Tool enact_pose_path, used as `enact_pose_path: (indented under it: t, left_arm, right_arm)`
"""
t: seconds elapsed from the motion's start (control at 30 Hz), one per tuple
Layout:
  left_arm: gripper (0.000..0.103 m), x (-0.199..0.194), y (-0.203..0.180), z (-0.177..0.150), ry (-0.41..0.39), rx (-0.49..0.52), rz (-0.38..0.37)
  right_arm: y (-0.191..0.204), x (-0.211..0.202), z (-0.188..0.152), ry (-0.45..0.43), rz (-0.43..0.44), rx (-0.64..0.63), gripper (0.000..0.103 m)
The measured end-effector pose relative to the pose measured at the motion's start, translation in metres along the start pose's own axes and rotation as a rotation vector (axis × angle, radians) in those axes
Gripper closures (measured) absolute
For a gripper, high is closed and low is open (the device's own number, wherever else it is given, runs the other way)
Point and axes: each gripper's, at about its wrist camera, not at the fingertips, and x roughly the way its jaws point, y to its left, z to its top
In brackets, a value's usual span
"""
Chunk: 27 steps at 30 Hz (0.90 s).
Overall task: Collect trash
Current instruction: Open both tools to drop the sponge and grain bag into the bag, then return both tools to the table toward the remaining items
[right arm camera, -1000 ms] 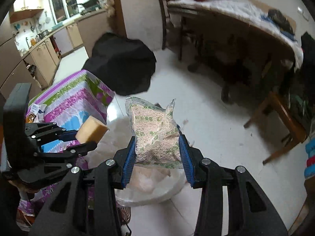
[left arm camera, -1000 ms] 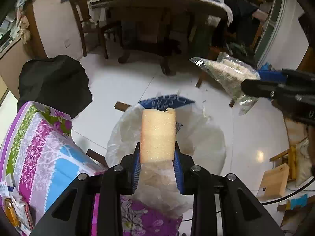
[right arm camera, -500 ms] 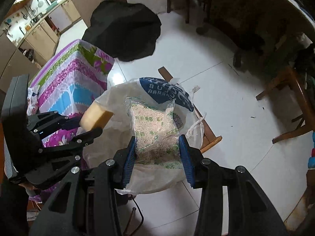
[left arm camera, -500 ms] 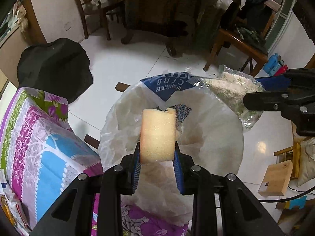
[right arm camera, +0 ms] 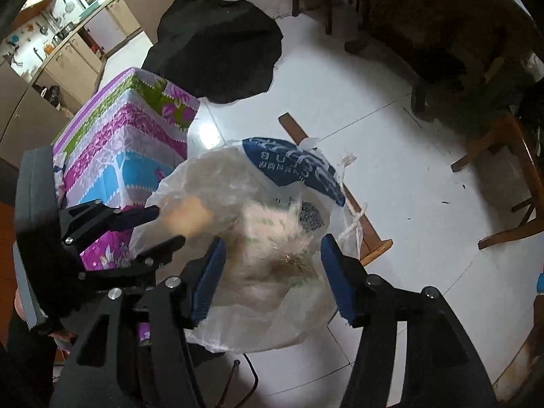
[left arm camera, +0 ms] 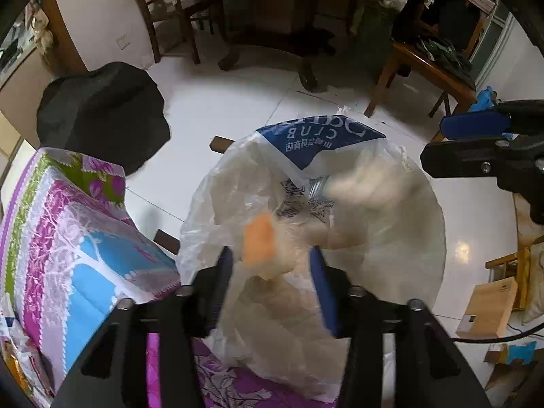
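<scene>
Both tongs just let go. 0.5 s ago my left tong [left arm camera: 272,265] pinched the foam block [left arm camera: 259,242] and my right tong [right arm camera: 270,272] pinched the grain packet [right arm camera: 272,234]; now both sets of blue pads stand spread with nothing between them. Both pieces are blurred streaks inside the mouth of the trash bag [left arm camera: 401,272], which I read as falling. That makes 2 items delivered in 1 drop, if they settle inside.

Materials:
- Foam block: pale orange-yellow, squared, spongy-looking; light, so it may bounce or catch on a fold.
- Grain packet: clear crinkly film over fine beige granules, green print; heavier and floppy.
- Trash bag: thin translucent white plastic, wrinkled, mouth held wide, with a blue printed panel [right arm camera: 292,166] on its far lip. It sits just beside the table draped in a flowered cloth [left arm camera: 68,238] of purple, blue and green stripes.
- Floor [right arm camera: 391,142]: glossy white tile, hard.

Next: back to the table for more.
</scene>
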Motion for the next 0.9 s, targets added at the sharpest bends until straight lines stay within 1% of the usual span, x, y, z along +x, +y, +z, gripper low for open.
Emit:
enact_pose_path:
  t: [0.07,0.2,0.47,0.63,0.73,0.8,0.9]
  left_arm:
    - [0.051,-0.001,0.000,-0.001,-0.005,0.012,0.016]
    - [0.051,-0.004,0.004,-0.002,-0.011,-0.010,0.013]
    - [0.051,-0.009,0.004,-0.012,-0.016,-0.010,0.036]
    - [0.051,-0.025,0.008,-0.027,-0.057,-0.034,0.072]
    - [0.051,-0.039,0.015,-0.042,-0.088,-0.062,0.100]
    - [0.051,-0.049,0.022,-0.057,-0.108,-0.090,0.140]
    - [0.049,-0.063,0.035,-0.080,-0.130,-0.147,0.181]
  right_arm:
    - [0.000,-0.001,-0.001,-0.003,-0.008,-0.005,0.047]
    - [0.000,0.001,-0.003,0.002,-0.020,-0.005,0.047]
    - [0.006,0.001,-0.007,0.001,-0.030,-0.017,0.047]
    - [0.016,0.000,-0.013,-0.014,-0.042,-0.035,0.047]
    - [0.026,-0.003,-0.020,-0.043,-0.044,-0.054,0.047]
    - [0.037,-0.006,-0.026,-0.088,-0.059,-0.081,0.047]
    - [0.053,-0.010,-0.035,-0.147,-0.047,-0.110,0.047]
